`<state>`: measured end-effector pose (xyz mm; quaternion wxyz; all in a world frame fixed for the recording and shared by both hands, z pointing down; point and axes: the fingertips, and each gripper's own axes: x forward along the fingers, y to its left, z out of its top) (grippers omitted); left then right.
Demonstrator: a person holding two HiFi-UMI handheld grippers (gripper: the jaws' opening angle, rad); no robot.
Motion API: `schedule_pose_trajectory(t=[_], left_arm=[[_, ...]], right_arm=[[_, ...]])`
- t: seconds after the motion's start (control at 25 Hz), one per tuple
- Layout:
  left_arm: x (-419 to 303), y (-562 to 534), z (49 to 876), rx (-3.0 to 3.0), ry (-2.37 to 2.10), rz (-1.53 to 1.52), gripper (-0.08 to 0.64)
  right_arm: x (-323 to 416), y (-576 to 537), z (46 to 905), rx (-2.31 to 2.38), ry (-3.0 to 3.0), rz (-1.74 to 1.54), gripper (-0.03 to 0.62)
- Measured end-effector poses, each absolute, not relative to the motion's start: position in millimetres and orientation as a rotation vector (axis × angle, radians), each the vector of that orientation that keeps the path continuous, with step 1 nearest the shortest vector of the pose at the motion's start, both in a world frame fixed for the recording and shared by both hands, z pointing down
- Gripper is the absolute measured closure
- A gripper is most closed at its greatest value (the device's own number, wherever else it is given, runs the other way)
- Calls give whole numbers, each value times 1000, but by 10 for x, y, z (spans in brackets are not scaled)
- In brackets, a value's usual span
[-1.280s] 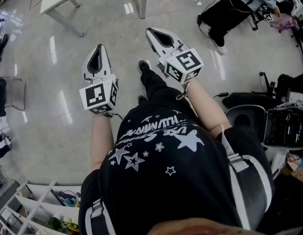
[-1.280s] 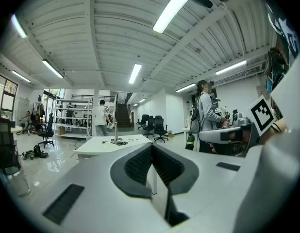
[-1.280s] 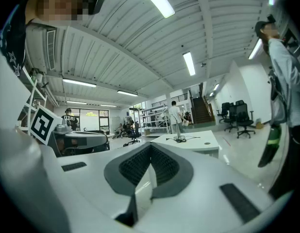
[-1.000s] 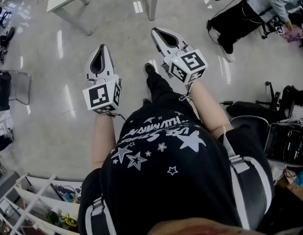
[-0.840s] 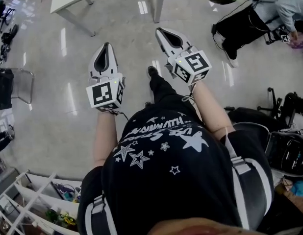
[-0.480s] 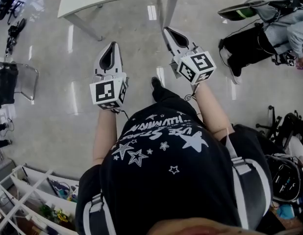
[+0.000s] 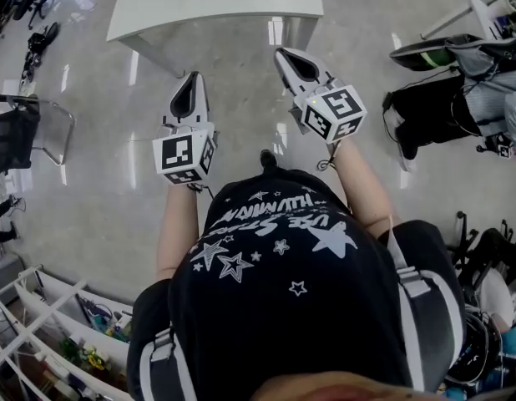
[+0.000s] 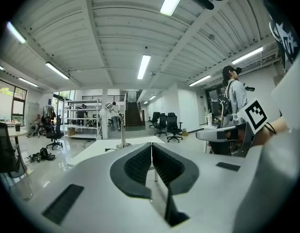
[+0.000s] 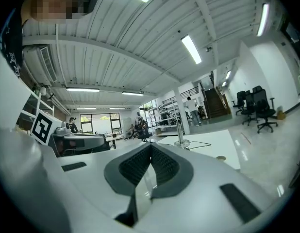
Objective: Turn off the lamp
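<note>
A slim desk lamp (image 8: pixel 123 136) stands on a white table (image 8: pixel 99 152) far ahead in the left gripper view. The right gripper view shows the same lamp (image 9: pixel 179 130) on that table (image 9: pixel 213 144), with a cable beside its base. In the head view only the table's near end (image 7: pixel 241 7) shows, and the lamp is out of frame. My left gripper (image 7: pixel 189 82) and right gripper (image 7: pixel 285 55) are held level over the floor, short of the table. Both are shut with nothing between their jaws (image 8: pixel 151 144) (image 9: pixel 151 146).
A seated person (image 7: pixel 492 73) and an office chair (image 7: pixel 433 53) are at the right. A black chair (image 7: pixel 16 136) stands at the left and white shelving (image 7: pixel 41 324) at the lower left. Glossy floor (image 7: pixel 241 82) lies between me and the table.
The person has walked forward, so the white table has come down into the head view and closer to both grippers. Both grippers stayed shut and empty.
</note>
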<state>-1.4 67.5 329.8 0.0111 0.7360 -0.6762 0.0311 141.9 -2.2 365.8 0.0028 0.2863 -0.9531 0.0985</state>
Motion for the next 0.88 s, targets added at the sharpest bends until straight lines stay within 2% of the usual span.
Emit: schedule_pose_trajectory(t=[0.36, 0.88], left_arm=[[116, 295, 3395, 2299, -2067, 131, 551], [-164, -253, 3397, 2354, -2026, 103, 551]], right_arm=[[1477, -379, 3769, 879, -2983, 364, 588], [1240, -734, 3816, 908, -2945, 344, 588]])
